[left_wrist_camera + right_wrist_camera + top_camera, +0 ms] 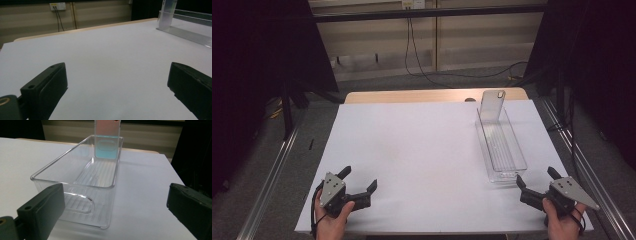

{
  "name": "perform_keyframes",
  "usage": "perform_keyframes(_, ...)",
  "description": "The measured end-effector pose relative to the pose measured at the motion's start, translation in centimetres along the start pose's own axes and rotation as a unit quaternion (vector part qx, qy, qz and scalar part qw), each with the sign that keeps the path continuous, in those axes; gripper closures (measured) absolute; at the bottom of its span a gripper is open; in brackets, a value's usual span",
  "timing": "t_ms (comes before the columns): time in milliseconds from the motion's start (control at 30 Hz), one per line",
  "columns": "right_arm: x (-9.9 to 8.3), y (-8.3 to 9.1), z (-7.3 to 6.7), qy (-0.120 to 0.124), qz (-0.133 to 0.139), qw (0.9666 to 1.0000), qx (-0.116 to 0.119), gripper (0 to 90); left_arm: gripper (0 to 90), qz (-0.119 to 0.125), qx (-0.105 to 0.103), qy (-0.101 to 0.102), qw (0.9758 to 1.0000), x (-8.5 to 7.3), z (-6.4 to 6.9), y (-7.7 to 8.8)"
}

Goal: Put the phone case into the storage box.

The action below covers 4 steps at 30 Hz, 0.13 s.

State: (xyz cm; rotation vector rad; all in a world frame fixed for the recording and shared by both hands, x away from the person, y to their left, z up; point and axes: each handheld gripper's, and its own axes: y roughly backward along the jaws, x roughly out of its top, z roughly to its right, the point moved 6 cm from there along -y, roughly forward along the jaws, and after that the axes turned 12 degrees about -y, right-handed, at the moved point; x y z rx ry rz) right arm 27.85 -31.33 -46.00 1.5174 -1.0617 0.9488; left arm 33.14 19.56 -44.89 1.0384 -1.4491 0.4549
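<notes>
With both our left gripper (360, 186) and right gripper (534, 181) spread wide and empty, a careless reach could topple the phone case (492, 104) propped in the clear bin (502, 145).

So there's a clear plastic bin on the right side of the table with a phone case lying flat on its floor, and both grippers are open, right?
Not quite. The phone case is not lying flat: it stands upright, leaning at the far end of the clear plastic bin, as the high view and right gripper view show. The rest holds: the bin is on the right, and the left gripper and right gripper are open.
</notes>
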Motion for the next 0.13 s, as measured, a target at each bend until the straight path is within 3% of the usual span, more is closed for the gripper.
perform_keyframes(133,0.1,0.07,0.09,-0.002,0.004,1.0,0.003,1.2,2.4,0.004,0.005,0.011,0.9999,0.01,-0.48,-0.13)
